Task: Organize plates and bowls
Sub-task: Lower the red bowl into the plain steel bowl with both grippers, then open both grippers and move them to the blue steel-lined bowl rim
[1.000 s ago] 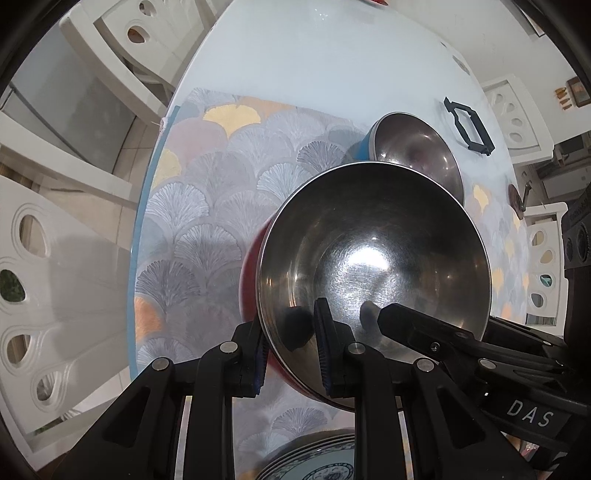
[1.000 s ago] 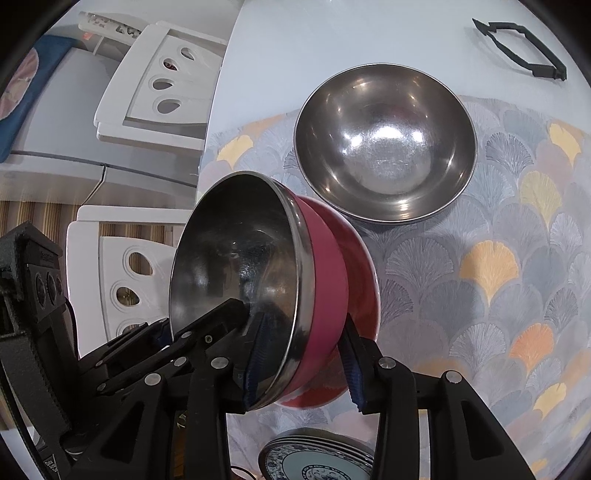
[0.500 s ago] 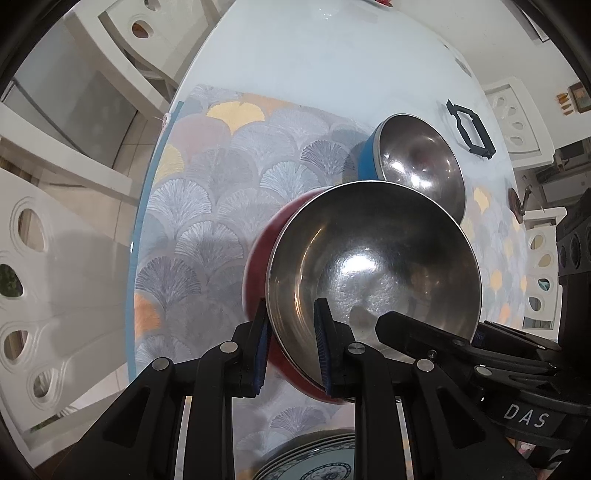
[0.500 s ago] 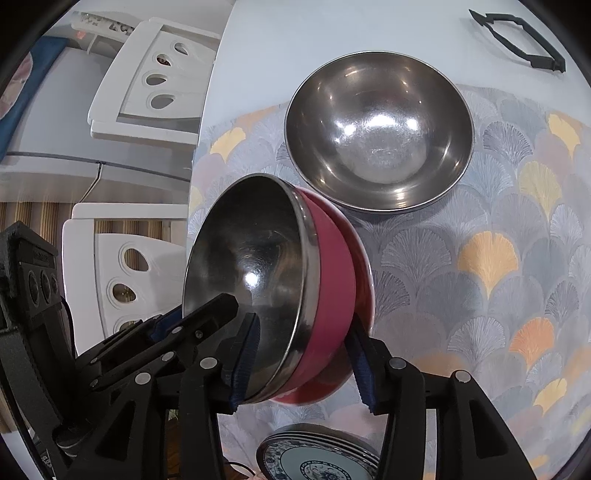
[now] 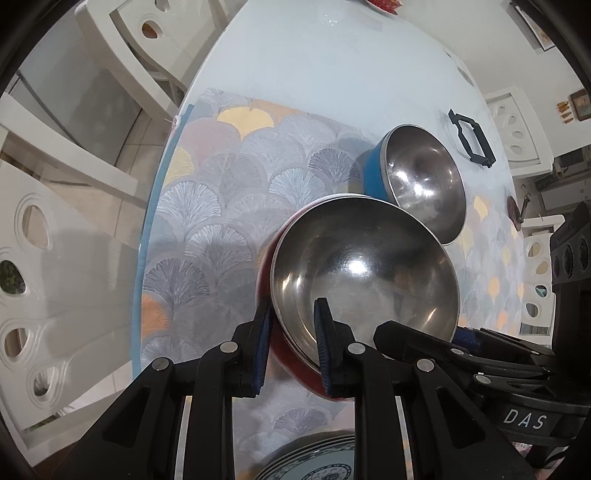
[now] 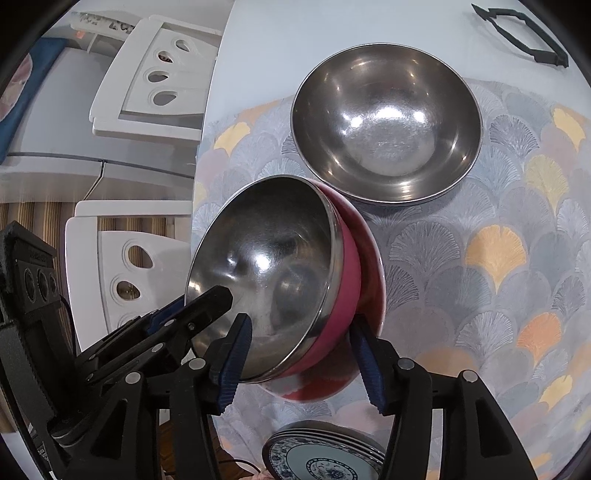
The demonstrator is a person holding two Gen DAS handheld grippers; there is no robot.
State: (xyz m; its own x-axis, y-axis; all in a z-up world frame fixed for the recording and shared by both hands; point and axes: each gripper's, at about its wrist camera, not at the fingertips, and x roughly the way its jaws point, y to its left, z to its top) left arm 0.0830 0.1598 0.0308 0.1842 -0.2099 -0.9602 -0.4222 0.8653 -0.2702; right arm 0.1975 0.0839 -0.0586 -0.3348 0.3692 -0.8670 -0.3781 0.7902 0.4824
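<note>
A steel bowl with a red outside [image 5: 364, 273] [image 6: 273, 266] hangs tilted over the patterned placemat [image 5: 221, 206]. My left gripper [image 5: 293, 312] is shut on its near rim, one pad inside and one outside. My right gripper [image 6: 300, 321] straddles the other side of the rim. Its jaws are opening, and both blue pads [image 6: 231, 354] stand off the bowl. A second steel bowl with a blue outside [image 5: 424, 181] [image 6: 386, 125] sits on the mat just behind. Whether the red bowl touches the mat is hidden.
A stack of blue-patterned plates [image 5: 314, 465] [image 6: 321, 458] lies at the near edge of the table. A black frame-shaped object [image 5: 471, 138] [image 6: 524, 33] rests on the white tabletop [image 5: 332, 62] beyond the mat. White chairs [image 6: 147, 77] stand along the table's left side.
The right gripper's jaws have spread wider and come off the red bowl. The bowl has settled a little lower and away, still in the left gripper.
</note>
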